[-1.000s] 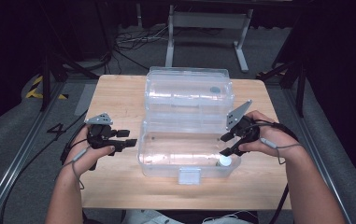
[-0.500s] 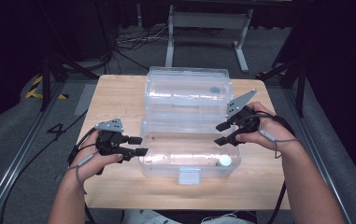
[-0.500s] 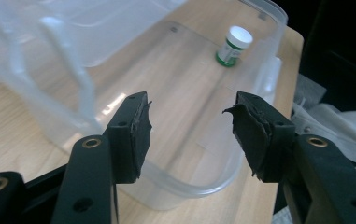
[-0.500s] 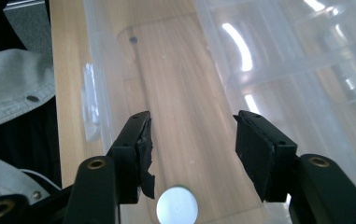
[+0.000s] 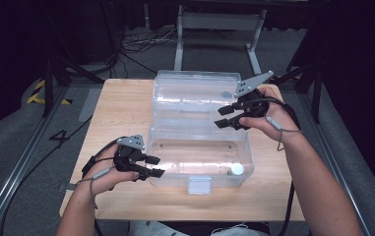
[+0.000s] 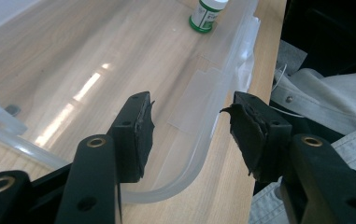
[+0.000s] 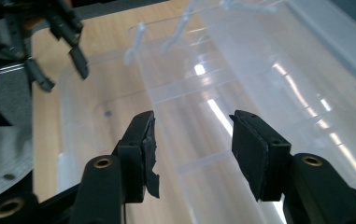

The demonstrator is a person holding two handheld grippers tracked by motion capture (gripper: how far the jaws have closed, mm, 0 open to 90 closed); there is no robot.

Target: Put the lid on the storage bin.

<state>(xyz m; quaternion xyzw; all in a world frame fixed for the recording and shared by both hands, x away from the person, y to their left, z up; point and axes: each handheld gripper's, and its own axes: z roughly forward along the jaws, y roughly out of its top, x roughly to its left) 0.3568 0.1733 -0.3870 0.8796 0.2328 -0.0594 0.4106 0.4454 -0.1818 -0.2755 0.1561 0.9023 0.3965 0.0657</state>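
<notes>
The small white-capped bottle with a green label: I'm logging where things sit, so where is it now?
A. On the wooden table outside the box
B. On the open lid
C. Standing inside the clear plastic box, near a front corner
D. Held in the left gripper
C: the small white-capped bottle with a green label stands on the floor of the clear plastic box, and both the left gripper and right gripper are open and empty.

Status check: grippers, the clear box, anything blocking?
Left gripper open at box near-left corner. Right gripper open over lid. Box open, small bottle inside. Nothing blocking.
</notes>
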